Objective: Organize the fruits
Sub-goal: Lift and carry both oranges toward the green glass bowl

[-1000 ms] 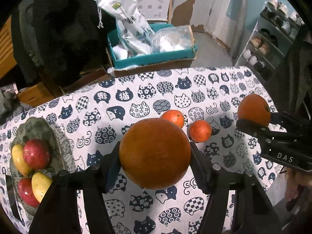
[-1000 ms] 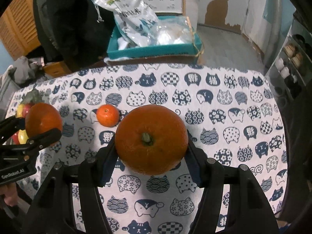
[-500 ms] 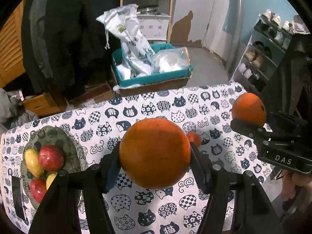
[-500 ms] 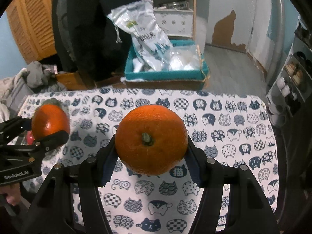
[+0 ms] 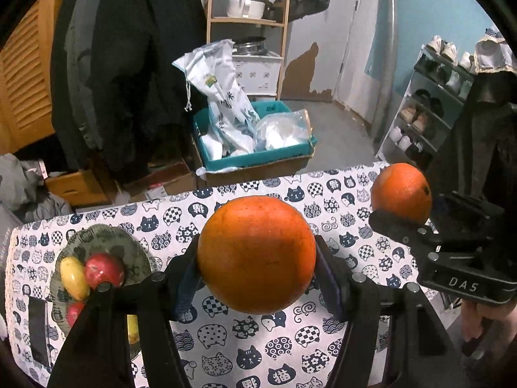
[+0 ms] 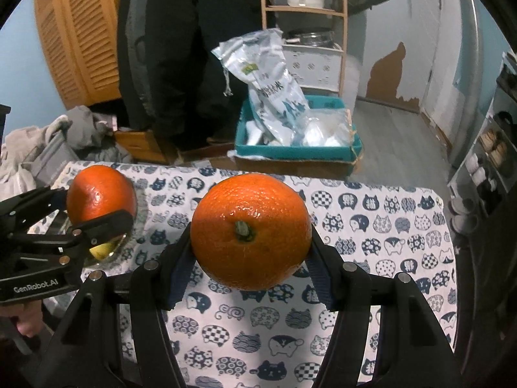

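My left gripper (image 5: 257, 258) is shut on a large orange (image 5: 255, 245), held above the cat-print tablecloth (image 5: 323, 339). My right gripper (image 6: 250, 236) is shut on a second large orange (image 6: 258, 194), with its stem towards the camera. Each view shows the other gripper from the side: the right one's orange (image 5: 400, 190) at the right, the left one's orange (image 6: 100, 197) at the left. A dark green plate (image 5: 106, 236) at the table's left end holds a red fruit (image 5: 105, 270) and a yellow fruit (image 5: 74, 278). Part of the plate is hidden behind the left gripper.
A flat dark object (image 5: 38, 329) lies on the cloth beside the plate. Beyond the table's far edge, a teal box (image 5: 258, 158) with plastic bags stands on the floor. Dark coats hang at the left. A shoe rack (image 5: 433, 113) stands to the right.
Both grippers have risen with their oranges and tilted up, so the table looks farther below. The two small oranges on the cloth are now hidden from view.
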Tool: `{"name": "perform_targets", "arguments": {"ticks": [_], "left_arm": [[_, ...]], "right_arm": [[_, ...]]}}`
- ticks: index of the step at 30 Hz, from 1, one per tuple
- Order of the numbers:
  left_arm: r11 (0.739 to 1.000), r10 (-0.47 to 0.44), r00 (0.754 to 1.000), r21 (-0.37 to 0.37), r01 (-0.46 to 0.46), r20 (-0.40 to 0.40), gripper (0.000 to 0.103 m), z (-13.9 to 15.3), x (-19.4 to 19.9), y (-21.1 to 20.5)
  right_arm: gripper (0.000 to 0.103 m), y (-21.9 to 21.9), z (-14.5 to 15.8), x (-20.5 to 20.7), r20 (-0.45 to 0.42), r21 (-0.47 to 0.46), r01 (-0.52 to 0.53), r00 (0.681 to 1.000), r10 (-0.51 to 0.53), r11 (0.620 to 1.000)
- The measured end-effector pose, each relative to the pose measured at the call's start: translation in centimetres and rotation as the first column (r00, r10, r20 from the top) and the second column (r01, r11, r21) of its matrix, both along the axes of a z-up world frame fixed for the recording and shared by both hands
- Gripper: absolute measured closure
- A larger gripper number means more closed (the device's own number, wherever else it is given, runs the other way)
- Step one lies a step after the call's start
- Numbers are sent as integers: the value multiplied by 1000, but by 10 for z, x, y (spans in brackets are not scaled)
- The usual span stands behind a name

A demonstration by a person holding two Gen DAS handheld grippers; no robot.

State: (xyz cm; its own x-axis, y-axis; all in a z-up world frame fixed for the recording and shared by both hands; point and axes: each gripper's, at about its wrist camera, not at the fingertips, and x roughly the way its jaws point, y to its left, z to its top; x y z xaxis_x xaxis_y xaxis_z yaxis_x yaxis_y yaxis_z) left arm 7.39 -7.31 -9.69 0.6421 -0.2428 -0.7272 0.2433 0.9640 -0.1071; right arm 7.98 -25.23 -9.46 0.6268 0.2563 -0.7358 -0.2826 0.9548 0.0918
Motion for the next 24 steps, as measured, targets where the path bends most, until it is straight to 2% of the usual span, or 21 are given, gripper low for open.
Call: {"name": "perform_targets", "arguments": {"ticks": [16,24], "left_arm": [[997,69,996,-24,-68,57,37,24,-14,40],[992,126,990,-26,-124,66,37,25,-18,70]], "right_arm": [[40,41,16,-1,33,18,-88,996,88,996],[40,70,17,4,31,19,-138,990,137,990]]}}
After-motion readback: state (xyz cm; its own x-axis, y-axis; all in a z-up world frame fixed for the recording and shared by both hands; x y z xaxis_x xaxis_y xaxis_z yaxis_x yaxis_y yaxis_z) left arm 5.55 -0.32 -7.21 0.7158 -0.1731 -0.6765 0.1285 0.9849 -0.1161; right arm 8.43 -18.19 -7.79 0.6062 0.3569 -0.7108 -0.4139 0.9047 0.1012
